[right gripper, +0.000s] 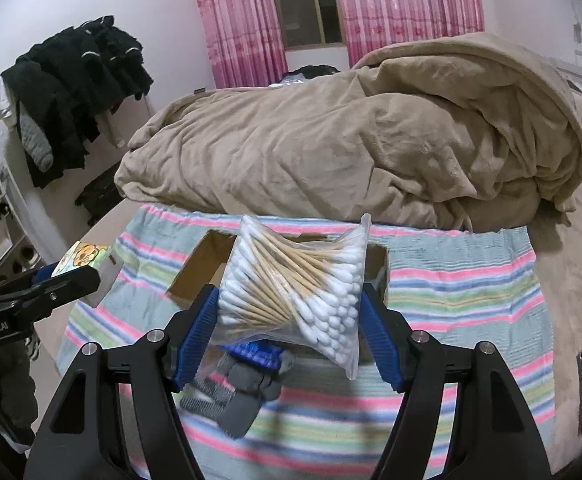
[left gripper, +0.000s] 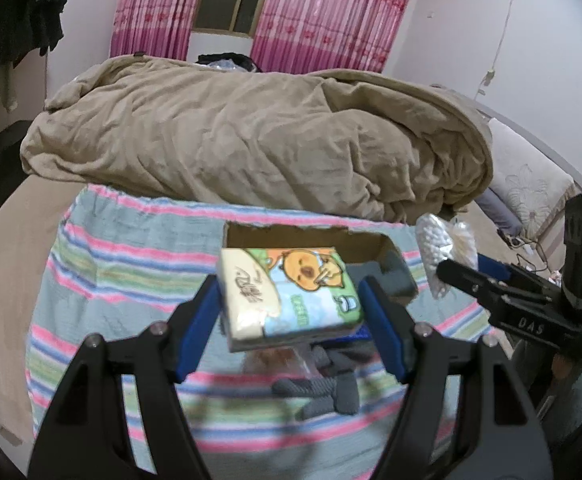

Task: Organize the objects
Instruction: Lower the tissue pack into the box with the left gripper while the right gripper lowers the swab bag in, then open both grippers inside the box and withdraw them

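Left black two-finger gripper with blue pads clamped on a tissue pack; right black blue-padded gripper clamped on a swab bag, both raised.

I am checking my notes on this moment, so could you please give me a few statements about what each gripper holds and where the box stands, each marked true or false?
1. The left gripper holds a tissue pack between its jaws. True.
2. The right gripper is empty. False: its jaws are shut on a bag of cotton swabs.
3. The cardboard box stands open on the striped cloth. True.
4. The tissue pack already lies inside the cardboard box. False: it is held above the cloth, in front of the box.
5. The beige blanket lies heaped behind the striped cloth. True.
6. The curtains are blue. False: they are pink.
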The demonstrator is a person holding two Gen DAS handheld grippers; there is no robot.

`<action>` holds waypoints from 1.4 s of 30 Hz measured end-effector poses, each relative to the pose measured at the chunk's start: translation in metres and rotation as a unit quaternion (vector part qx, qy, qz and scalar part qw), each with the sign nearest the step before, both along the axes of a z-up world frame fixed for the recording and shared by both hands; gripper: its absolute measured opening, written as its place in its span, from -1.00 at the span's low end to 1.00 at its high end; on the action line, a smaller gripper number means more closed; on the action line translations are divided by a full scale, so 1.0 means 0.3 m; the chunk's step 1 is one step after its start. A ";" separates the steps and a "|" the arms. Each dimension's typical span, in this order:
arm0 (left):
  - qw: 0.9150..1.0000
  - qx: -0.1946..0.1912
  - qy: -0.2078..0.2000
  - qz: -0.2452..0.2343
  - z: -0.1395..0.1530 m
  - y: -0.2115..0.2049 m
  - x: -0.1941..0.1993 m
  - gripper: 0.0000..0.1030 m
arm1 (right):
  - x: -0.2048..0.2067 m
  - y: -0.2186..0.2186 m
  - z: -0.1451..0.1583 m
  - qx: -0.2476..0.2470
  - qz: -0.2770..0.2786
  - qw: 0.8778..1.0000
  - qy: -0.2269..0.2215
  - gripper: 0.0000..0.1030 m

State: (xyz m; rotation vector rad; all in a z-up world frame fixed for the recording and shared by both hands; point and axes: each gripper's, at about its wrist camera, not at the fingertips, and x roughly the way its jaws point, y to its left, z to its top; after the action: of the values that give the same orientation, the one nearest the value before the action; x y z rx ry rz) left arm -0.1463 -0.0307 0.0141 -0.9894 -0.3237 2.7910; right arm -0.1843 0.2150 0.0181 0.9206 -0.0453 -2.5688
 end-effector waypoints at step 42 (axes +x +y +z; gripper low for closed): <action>0.997 -0.038 -0.063 -0.035 -0.322 0.071 -0.480 0.56 | -0.388 -0.041 -0.325 0.061 -0.025 0.996 -0.052 0.55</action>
State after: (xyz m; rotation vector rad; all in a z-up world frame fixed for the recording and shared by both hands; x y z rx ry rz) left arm -0.2902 -0.0093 -0.0823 -1.1732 -0.1953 2.7024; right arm -0.3006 0.2028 -0.0793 1.1125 0.0602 -2.5914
